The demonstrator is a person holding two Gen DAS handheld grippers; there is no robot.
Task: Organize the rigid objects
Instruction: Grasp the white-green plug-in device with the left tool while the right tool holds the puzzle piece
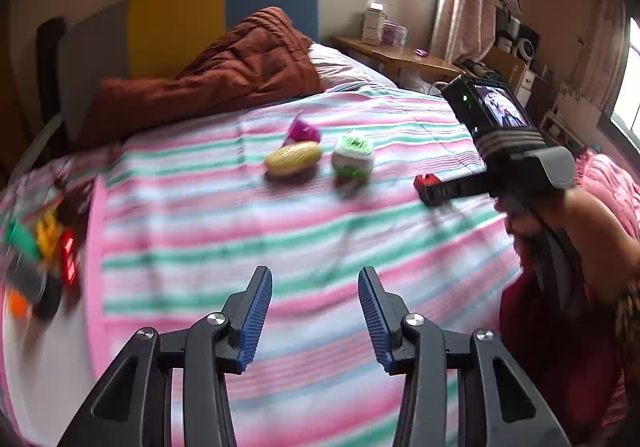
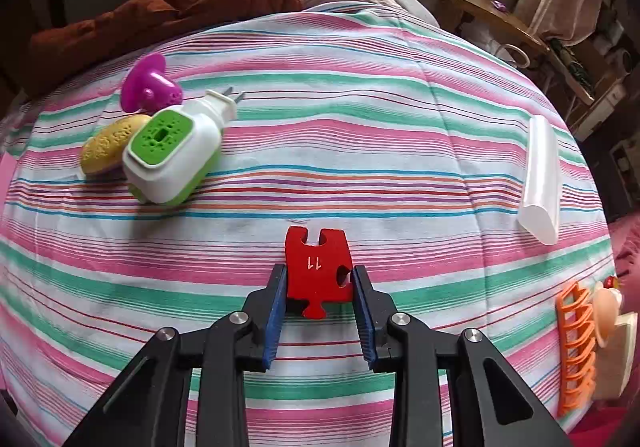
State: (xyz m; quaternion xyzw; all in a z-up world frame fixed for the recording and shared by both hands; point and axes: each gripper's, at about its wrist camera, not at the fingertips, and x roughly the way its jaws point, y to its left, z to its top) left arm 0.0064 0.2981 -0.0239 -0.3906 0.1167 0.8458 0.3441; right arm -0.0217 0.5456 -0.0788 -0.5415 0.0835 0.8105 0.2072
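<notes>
My right gripper [image 2: 319, 273] is shut on a red puzzle piece [image 2: 318, 267] marked 11, just above the striped bedspread [image 2: 360, 127]; it also shows in the left wrist view [image 1: 430, 189]. My left gripper [image 1: 315, 279] is open and empty over the bedspread [image 1: 240, 231]. A white and green plug-in device [image 2: 172, 155] [image 1: 353, 158], a yellow oval object [image 2: 106, 145] [image 1: 293, 158] and a purple plastic piece [image 2: 150, 85] [image 1: 304, 133] lie together ahead. A white tube [image 2: 540, 175] lies at the right.
A pile of coloured toys [image 1: 44, 247] sits blurred at the left edge of the bed. An orange ladder-like piece [image 2: 576, 347] and other items lie at the right. A brown quilt [image 1: 224, 75] is bunched at the headboard. A wooden desk [image 1: 400, 55] stands behind.
</notes>
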